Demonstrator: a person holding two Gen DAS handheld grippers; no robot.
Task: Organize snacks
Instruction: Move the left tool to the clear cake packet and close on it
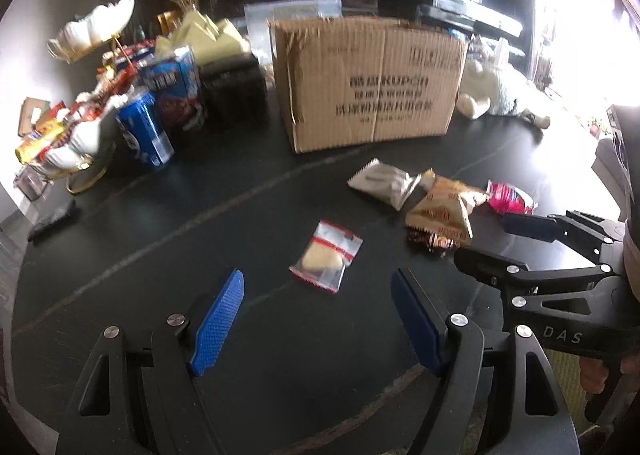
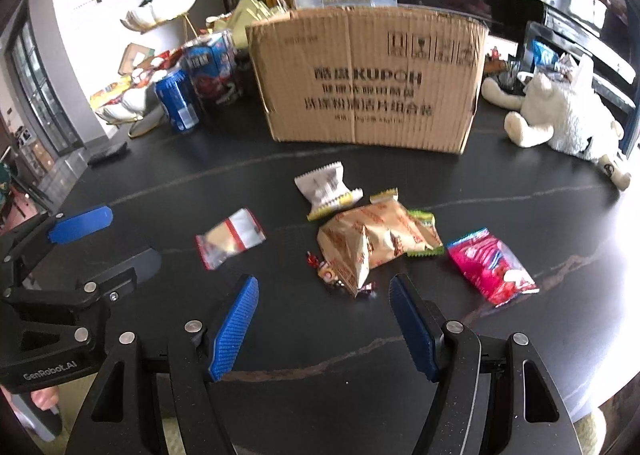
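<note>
Loose snacks lie on a dark table (image 1: pixel 200 223) before a cardboard box (image 1: pixel 368 83) (image 2: pixel 368 83). A clear packet with red stripes (image 1: pixel 326 261) (image 2: pixel 230 237) lies just ahead of my left gripper (image 1: pixel 318 283), which is open and empty. A tan crinkled bag (image 2: pixel 376 243) (image 1: pixel 440 211), a white packet (image 2: pixel 326 187) (image 1: pixel 380 183), a pink packet (image 2: pixel 490 271) (image 1: pixel 510 197) and small wrapped candies (image 2: pixel 332 275) lie in front of my right gripper (image 2: pixel 324 291), also open with nothing between its pads. Each gripper shows at the edge of the other's view.
At the table's left stand a blue can (image 2: pixel 178 101), a blue carton (image 2: pixel 212 65), a black box (image 1: pixel 234 89) and a white shell-shaped stand with snacks (image 1: pixel 80 135). A white plush toy (image 2: pixel 560 115) lies right of the box. A dark flat object (image 1: pixel 54 217) rests near the left edge.
</note>
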